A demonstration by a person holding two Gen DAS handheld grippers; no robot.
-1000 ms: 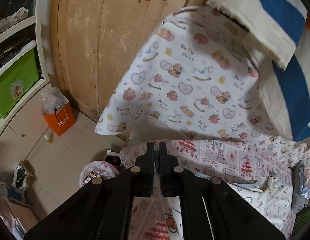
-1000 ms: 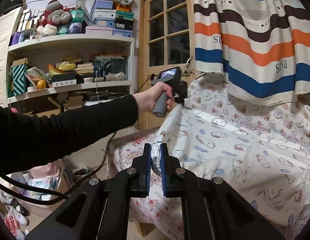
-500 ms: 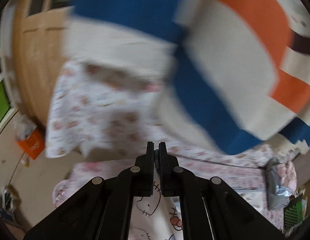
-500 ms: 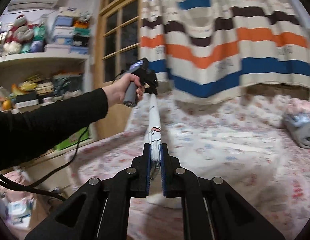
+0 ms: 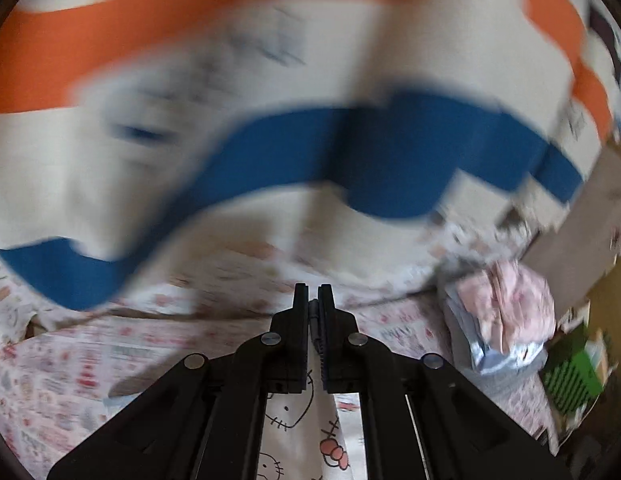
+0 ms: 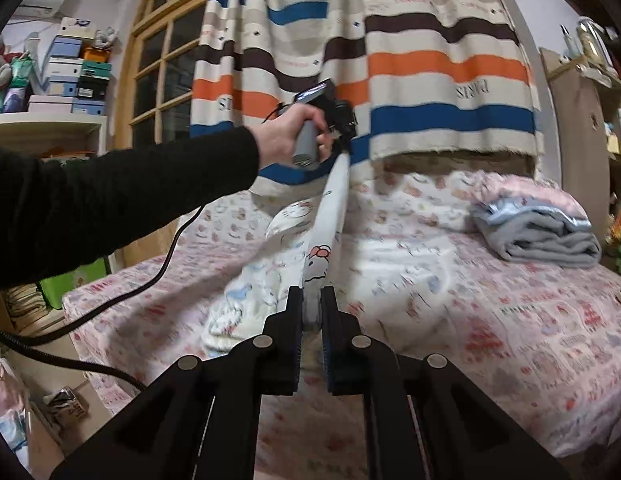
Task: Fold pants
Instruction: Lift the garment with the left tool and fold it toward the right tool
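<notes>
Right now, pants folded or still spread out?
Neither: the pants are stretched taut above the bed between the left gripper and right gripper, both clamped on fabric, with slack drooping alongside.

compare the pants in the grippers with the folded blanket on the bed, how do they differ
The pants are white with cartoon cats; the blanket is grey and pink. The pants hang stretched in the air between the left gripper and the right gripper; the blanket lies folded on the bed, with no gripper on it. Both are soft fabric.

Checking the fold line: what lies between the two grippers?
In the right wrist view, the pants stretch taut from the right gripper to the left gripper; both are shut on them.
</notes>
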